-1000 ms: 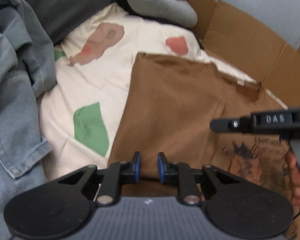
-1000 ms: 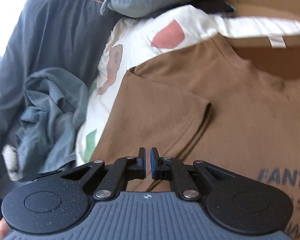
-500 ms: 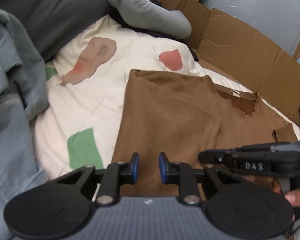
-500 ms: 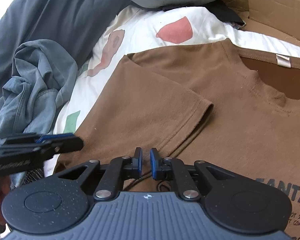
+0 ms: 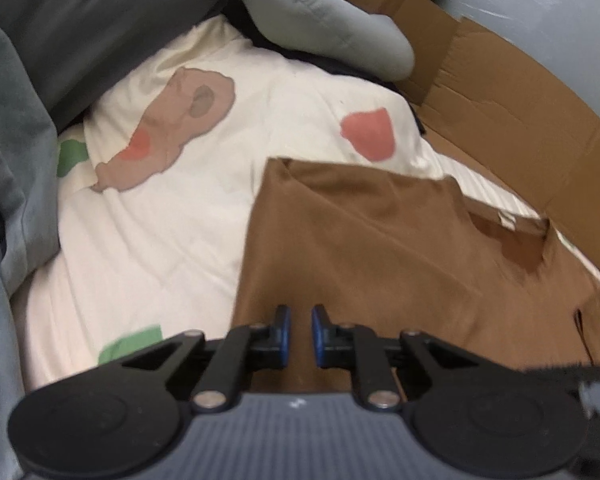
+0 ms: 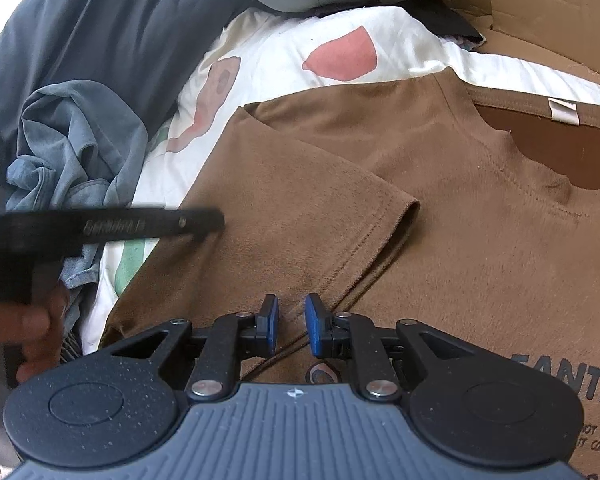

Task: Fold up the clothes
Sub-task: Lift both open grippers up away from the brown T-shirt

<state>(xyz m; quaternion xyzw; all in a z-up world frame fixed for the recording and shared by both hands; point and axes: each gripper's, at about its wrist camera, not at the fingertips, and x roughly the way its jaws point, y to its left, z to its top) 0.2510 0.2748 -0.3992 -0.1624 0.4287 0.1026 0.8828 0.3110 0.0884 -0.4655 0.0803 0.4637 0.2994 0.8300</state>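
A brown t-shirt (image 5: 360,248) (image 6: 480,220) lies flat on cream bedding, one sleeve (image 6: 320,208) folded in over its body, dark print at its lower right. My left gripper (image 5: 300,334) hovers over the shirt's left side. Its jaws are closing to a narrow gap, with only the cloth below showing through it. In the right wrist view the left gripper (image 6: 214,222) reaches in from the left above the shirt's side edge. My right gripper (image 6: 292,326) sits low over the cloth near the sleeve hem. Its jaws are opening and nothing is pinched between them.
The cream bedding (image 5: 160,240) carries green, pink and tan patches. A crumpled denim garment (image 6: 72,152) lies at the left. Behind are a grey pillow (image 5: 320,20) and dark fabric (image 6: 100,20). Cardboard (image 5: 520,120) borders the right. A hand (image 6: 32,320) holds the left gripper's grip.
The left gripper has slid across toward the shirt's side edge and come into the right wrist view. The right gripper's jaws have parted from shut. The shirt stays flat.
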